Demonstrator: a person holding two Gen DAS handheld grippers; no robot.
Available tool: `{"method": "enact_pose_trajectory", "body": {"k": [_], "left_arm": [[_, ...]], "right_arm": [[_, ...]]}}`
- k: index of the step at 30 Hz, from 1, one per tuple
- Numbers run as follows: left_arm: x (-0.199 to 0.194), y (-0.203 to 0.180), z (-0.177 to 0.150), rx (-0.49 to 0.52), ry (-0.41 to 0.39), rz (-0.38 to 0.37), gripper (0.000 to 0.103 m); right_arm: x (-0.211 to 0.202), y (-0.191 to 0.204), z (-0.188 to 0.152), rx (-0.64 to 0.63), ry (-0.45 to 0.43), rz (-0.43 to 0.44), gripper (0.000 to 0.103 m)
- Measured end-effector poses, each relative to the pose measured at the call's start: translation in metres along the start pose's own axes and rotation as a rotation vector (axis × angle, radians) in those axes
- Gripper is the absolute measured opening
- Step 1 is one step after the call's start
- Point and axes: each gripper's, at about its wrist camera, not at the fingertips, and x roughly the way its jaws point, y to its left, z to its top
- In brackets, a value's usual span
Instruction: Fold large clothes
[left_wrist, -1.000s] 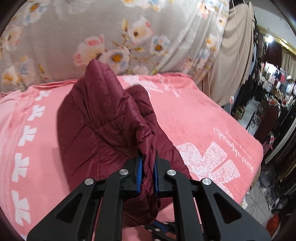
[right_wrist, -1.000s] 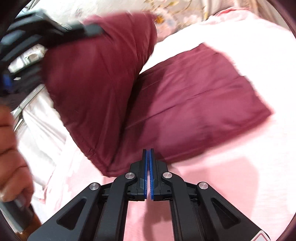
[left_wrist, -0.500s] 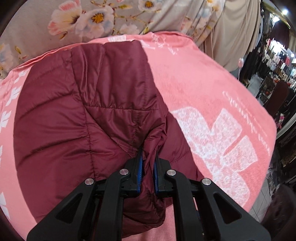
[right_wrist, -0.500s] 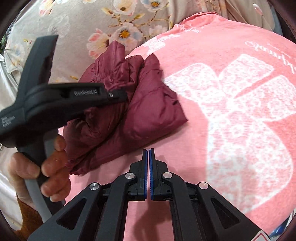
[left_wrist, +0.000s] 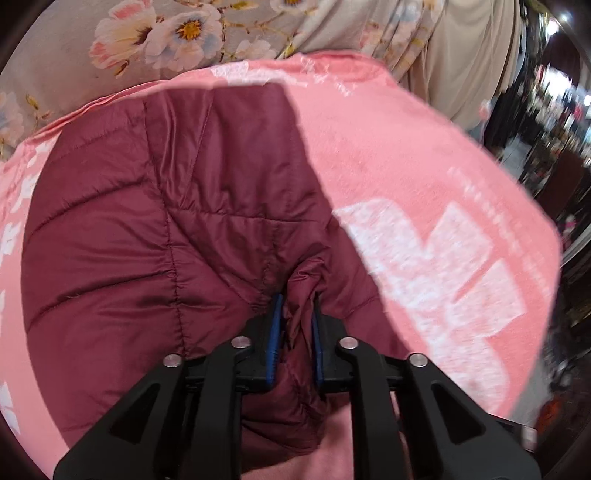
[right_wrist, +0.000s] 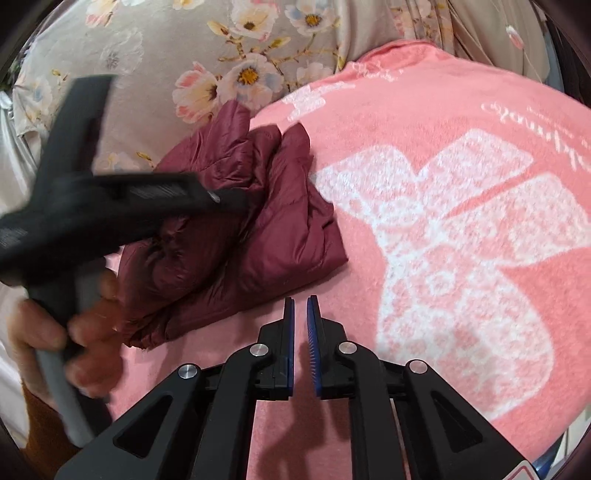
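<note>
Maroon quilted jacket (left_wrist: 155, 251) folded on the pink blanket (left_wrist: 406, 155); left gripper (left_wrist: 295, 317) jaws opening around its pinched fold to release it, right gripper (right_wrist: 300, 317) beside the jacket, opening narrowly, empty.

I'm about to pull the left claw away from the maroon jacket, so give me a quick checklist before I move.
1. Left claw letting go: not ok yet; jaws are opening, but a bunch of the maroon jacket sits between them.
2. Jacket lying folded on the pink blanket: ok.
3. Right claw empty: ok, jaws opening with nothing between them, beside the jacket.
4. Jacket fully on the blanket: ok in the right wrist view.
5. Fold edges lined up: cannot tell; the left claw and the hand hide part.
</note>
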Motion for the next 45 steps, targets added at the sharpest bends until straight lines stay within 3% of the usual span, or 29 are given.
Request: {"method": "enact_pose_trajectory", "body": {"k": [2,4,6,12,19,22,24,27,29,32,37,45], "left_arm": [[-0.025,0.007,0.008,-0.02,-0.059,-0.055,0.032],[-0.054,0.016,0.019,-0.029,-0.137,-0.06,0.05],[-0.075,0.029,0.032,-0.045,-0.192,-0.048,0.054],[-0.09,0.072,0.083,-0.111,-0.236,0.033,0.055],[-0.027,0.081,0.119,-0.092,-0.101,0.052,0.055],[0.004,0.075,0.121,-0.063,-0.04,0.06,0.053],[0.022,0.075,0.121,-0.06,-0.004,0.058,0.05],[0.045,0.075,0.119,-0.057,0.032,0.076,0.047],[0.052,0.074,0.12,-0.053,0.038,0.084,0.045],[0.055,0.065,0.127,-0.045,0.035,0.058,0.041],[0.08,0.035,0.127,0.021,0.03,0.087,0.04],[0.106,0.016,0.119,0.054,0.031,0.098,0.04]], "right_arm": [[-0.005,0.001,0.006,-0.02,-0.022,-0.008,0.017],[-0.013,0.005,0.013,-0.035,-0.061,0.002,0.034],[-0.021,0.011,0.022,-0.054,-0.108,0.027,0.056],[-0.014,0.05,0.052,-0.163,-0.176,0.106,0.064],[0.025,0.066,0.058,-0.229,-0.131,0.112,0.064],[0.048,0.057,0.059,-0.187,-0.063,0.15,0.057],[0.059,0.052,0.058,-0.178,-0.031,0.144,0.025],[0.055,0.042,0.063,-0.158,-0.048,0.177,0.012],[0.04,0.032,0.071,-0.101,-0.094,0.237,0.011],[0.026,0.019,0.077,-0.066,-0.146,0.219,0.011],[0.053,-0.017,0.063,0.029,-0.061,0.136,0.01],[0.07,-0.031,0.055,0.056,-0.006,0.094,0.01]]}}
